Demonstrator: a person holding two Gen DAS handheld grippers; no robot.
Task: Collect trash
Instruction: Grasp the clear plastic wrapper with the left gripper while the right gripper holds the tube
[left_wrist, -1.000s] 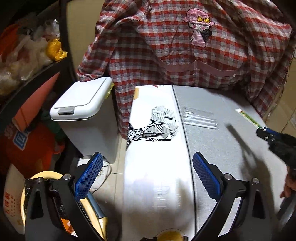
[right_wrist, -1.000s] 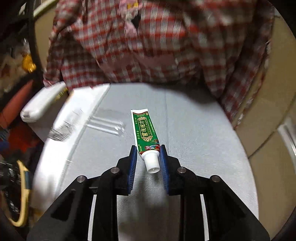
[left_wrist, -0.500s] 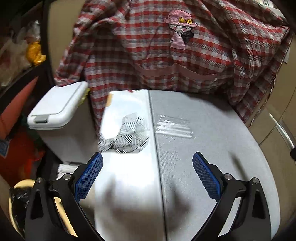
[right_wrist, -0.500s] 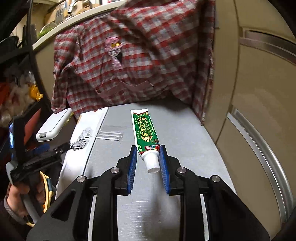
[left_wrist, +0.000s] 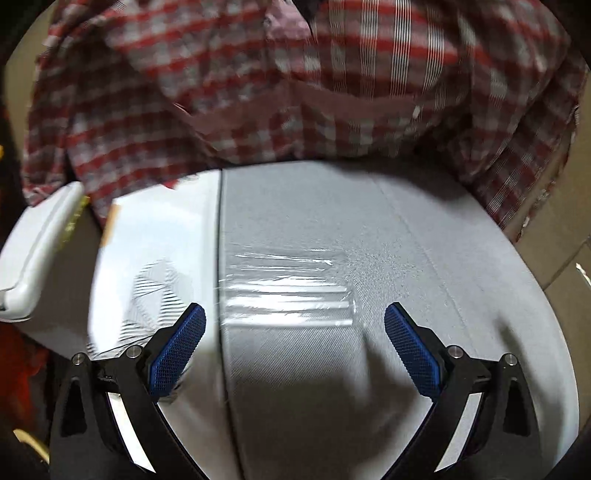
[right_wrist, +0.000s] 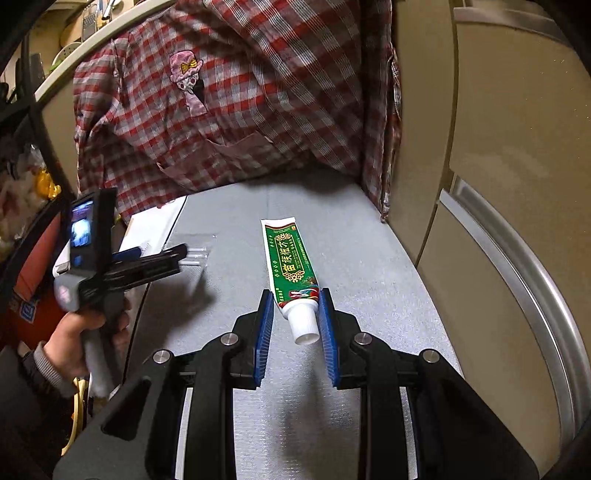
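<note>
At the far left of the left wrist view a white bin (left_wrist: 33, 251) stands with its lid down, just beside the surface (left_wrist: 406, 229). To its right, on the white strip of the surface, lies a black-and-white patterned scrap (left_wrist: 155, 288), blurred, partly behind the left gripper's finger. The left gripper (left_wrist: 293, 332) has its jaws spread wide and empty, and the clear wrapper (left_wrist: 288, 291) lies flat on the grey part just ahead of the gap between them; this looks like the approach to picking it up. The next move would call for lowering until the fingers straddle the film, then closing low enough to catch so thin and slick a sheet. In the right wrist view the left gripper shows at middle left, over the wrapper. At the centre of that frame the right gripper (right_wrist: 295, 325) pinches the toothpaste tube (right_wrist: 291, 258) at its capped end, the tube pointing away over the surface; whether it is lifted clear I cannot tell. That piece seems ready to be carried to the bin, whose lid must be opened first. A plaid shirt (right_wrist: 240, 103) hangs behind.
</note>
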